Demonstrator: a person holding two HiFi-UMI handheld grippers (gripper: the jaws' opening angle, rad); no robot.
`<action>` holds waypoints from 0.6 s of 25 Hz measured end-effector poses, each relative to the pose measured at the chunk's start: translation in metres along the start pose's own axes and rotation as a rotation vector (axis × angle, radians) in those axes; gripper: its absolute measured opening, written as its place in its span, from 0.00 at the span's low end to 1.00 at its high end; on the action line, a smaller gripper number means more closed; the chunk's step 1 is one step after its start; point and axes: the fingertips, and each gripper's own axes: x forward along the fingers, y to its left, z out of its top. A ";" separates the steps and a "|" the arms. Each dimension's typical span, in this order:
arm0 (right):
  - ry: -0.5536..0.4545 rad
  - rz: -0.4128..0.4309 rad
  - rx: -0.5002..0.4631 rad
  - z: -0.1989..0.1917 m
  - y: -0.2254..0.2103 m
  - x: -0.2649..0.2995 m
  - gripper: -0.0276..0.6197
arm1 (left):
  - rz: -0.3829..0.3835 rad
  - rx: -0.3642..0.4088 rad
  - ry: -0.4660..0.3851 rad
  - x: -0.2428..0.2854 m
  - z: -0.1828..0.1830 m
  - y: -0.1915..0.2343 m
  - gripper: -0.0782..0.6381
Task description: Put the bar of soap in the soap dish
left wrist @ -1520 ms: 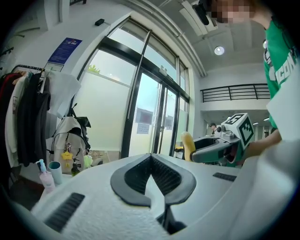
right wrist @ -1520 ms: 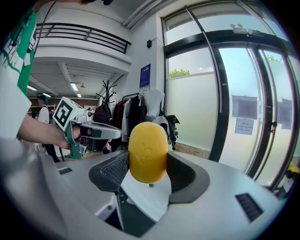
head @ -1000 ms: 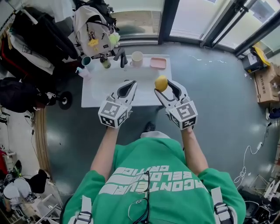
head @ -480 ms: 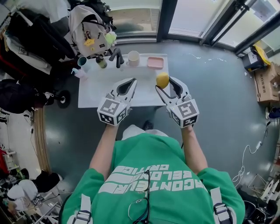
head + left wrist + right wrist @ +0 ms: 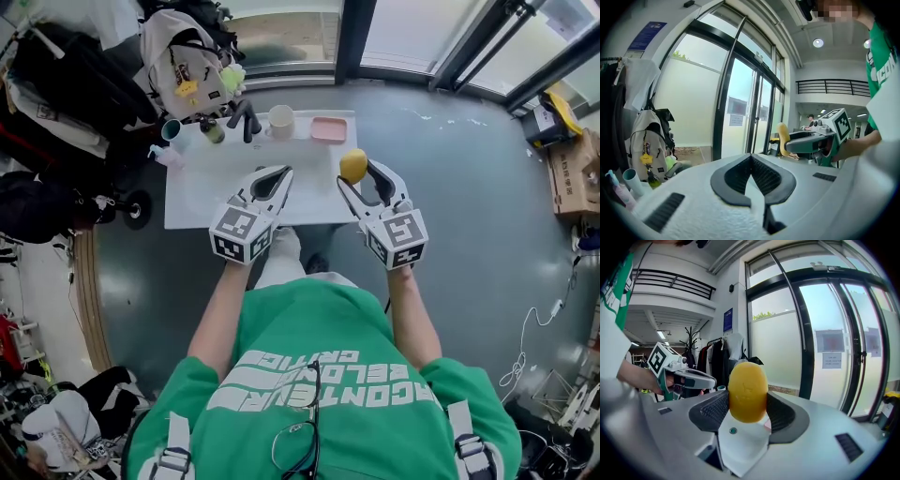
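White table (image 5: pixel 202 192) is being occupied along its far edge by a teal cup (image 5: pixel 171 129), a black tap (image 5: pixel 246 117) and a cream cup (image 5: pixel 280 121), a pale backpack (image 5: pixel 183 66) is being hung beside dark coats (image 5: pixel 66 75), and a cardboard box (image 5: pixel 574 173) is being kept on the floor far right.

Left gripper (image 5: pixel 751 159) — jaws pressed together, nothing between them. Beyond it to the right: right gripper (image 5: pixel 791 142) clamped on the yellow bar of soap (image 5: pixel 783 138). To its left: white backpack (image 5: pixel 647 140), pale cup (image 5: pixel 631 180), pink bottle (image 5: pixel 616 193). Straight beyond it — glass doors (image 5: pixel 740 112).
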 end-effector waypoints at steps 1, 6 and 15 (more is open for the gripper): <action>0.000 0.000 -0.001 0.000 -0.002 0.002 0.42 | -0.004 0.001 0.001 0.003 0.001 0.001 0.12; 0.009 -0.008 0.002 -0.001 -0.015 0.012 0.42 | -0.021 0.006 0.016 0.018 0.002 0.007 0.12; 0.053 -0.009 0.002 -0.009 -0.034 0.039 0.42 | -0.038 -0.002 0.019 0.044 0.008 0.032 0.12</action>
